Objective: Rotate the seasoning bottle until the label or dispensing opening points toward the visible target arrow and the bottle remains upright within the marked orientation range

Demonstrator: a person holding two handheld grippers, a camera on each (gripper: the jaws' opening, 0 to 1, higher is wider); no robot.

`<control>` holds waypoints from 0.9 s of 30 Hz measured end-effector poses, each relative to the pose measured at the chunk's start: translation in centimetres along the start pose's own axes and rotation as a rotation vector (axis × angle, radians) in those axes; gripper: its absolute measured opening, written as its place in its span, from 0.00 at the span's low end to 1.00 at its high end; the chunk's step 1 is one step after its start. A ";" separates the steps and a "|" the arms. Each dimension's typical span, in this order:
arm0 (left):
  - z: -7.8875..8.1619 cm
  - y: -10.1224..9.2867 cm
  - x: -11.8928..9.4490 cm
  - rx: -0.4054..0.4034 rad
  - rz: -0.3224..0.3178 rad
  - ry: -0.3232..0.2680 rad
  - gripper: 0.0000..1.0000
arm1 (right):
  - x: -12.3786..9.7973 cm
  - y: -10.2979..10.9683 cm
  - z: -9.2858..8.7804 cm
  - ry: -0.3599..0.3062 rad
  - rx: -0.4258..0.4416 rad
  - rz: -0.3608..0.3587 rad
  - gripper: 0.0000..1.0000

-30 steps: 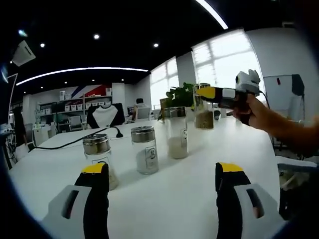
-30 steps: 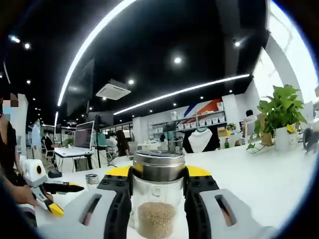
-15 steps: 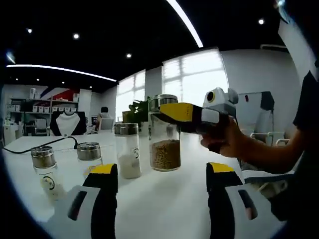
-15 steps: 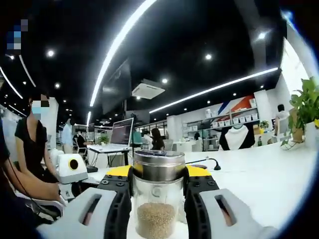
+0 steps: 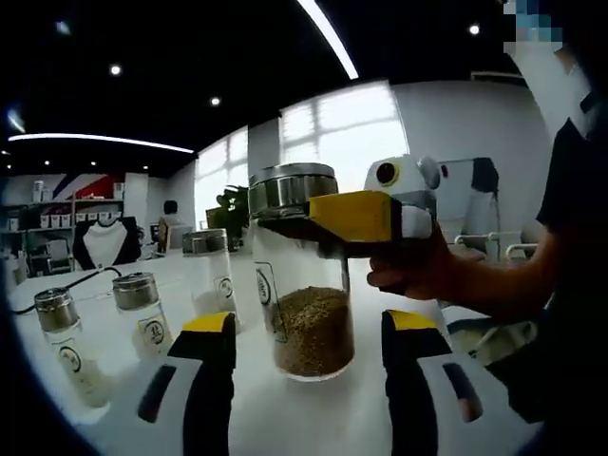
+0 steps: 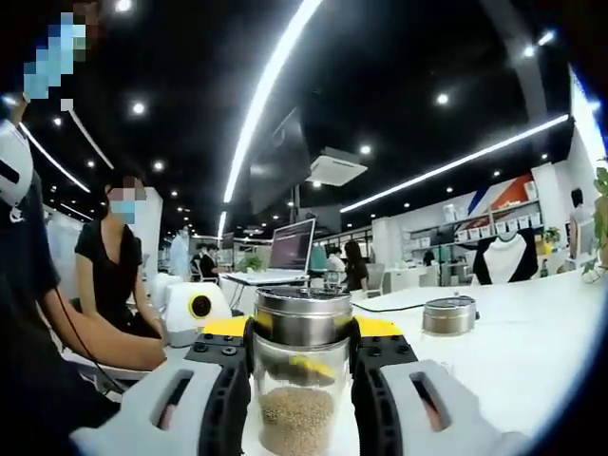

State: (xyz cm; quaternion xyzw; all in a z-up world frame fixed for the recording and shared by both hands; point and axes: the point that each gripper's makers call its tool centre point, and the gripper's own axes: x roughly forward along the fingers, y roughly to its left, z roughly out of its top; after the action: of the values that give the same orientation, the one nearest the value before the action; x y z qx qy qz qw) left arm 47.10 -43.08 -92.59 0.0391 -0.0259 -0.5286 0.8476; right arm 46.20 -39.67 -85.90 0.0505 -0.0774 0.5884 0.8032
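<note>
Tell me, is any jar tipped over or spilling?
Nothing stands out. The right gripper grips the seasoning bottle upright, lid on, grains settled at the bottom. Three other jars stand upright on the white table; no spill shows.

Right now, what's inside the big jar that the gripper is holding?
The seasoning bottle has brown grains filling its lower part; above them it looks empty. A metal lid covers the top, and the right hand-held gripper clamps its neck, hiding the glass there.
</note>
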 end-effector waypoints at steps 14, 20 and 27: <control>0.6 0.5 -0.7 -0.014 0.062 0.005 0.42 | 0.7 0.6 -1.1 0.020 -0.004 0.032 0.38; -0.2 2.7 -2.1 0.018 0.252 0.062 0.42 | 2.4 0.3 -2.0 0.058 -0.071 -0.079 0.37; -0.9 4.4 -2.7 0.034 0.366 0.106 0.42 | 4.2 -1.0 -3.2 0.147 -0.139 -0.208 0.38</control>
State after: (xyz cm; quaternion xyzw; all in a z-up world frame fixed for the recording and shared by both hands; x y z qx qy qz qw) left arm 49.88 -38.67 -93.05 0.0757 0.0032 -0.3621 0.9290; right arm 48.64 -35.50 -88.23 -0.0406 -0.0533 0.4975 0.8649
